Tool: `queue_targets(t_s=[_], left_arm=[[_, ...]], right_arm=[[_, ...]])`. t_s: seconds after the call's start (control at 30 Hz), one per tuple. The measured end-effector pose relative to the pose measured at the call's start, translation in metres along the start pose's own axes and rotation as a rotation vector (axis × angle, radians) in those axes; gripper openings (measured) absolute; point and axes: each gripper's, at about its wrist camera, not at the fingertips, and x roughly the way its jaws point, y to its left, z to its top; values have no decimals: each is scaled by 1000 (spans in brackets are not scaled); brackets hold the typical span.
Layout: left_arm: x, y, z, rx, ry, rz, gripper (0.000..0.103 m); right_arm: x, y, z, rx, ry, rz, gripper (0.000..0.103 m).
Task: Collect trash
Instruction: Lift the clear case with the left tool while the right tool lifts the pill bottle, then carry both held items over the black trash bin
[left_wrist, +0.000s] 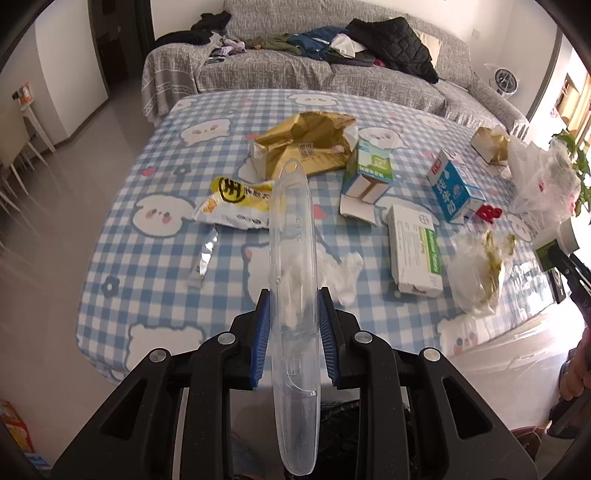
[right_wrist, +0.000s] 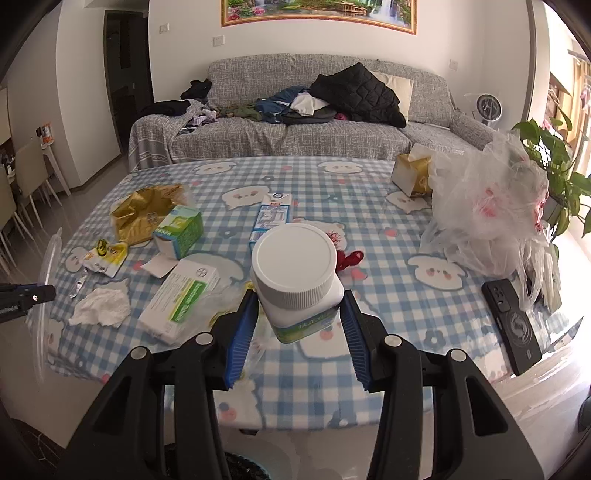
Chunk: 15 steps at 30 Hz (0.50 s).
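A table (right_wrist: 369, 387) under a blue-and-white checked cloth printed with cartoon bears fills the foreground; behind it runs a grey sofa (right_wrist: 332, 140) heaped with clothes (right_wrist: 325, 99), a framed landscape picture (right_wrist: 317, 14) on the wall above it, a small fan (right_wrist: 487, 107) and a leafy plant (right_wrist: 554, 166) off to the right.

Counted on the cloth: one torn gold packet (left_wrist: 306, 144), one yellow-and-white snack wrapper (left_wrist: 236, 203), one strip of silver foil (left_wrist: 203, 258), one crumpled white tissue (right_wrist: 101, 306), three cartons – green-and-white (left_wrist: 369, 173), blue-and-white (left_wrist: 458, 188) and a flat white medicine box with a green band (left_wrist: 413, 251) – one gold tissue box (right_wrist: 412, 175), one small red object (right_wrist: 351, 258), one crumpled clear wrapper with greenish scraps (left_wrist: 480, 273), one bunched clear plastic bag (right_wrist: 491, 206) and one black phone (right_wrist: 517, 328) near the right edge.

The left tool (left_wrist: 293, 295) tips steeply down over the near edge, its blue pads clenched on a long clear plastic case (left_wrist: 291, 229) that juts forward above the table. The right tool (right_wrist: 299, 299), angled less steeply, grips a white screw-capped bottle with a green label (right_wrist: 295, 273) – lifted clear of the cloth, cap towards the camera. A hand (left_wrist: 574, 373) shows at the right edge of the left view
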Motion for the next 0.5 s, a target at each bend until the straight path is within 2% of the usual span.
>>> queue_targets(t_s=[0.23, 0.5], left_arm=[[-9, -9, -38, 4, 10, -24, 25], [-30, -9, -74, -20, -20, -39, 25]], right_arm=[[-28, 15, -23, -25, -4, 32, 44], [-56, 27, -54, -25, -2, 57, 44]])
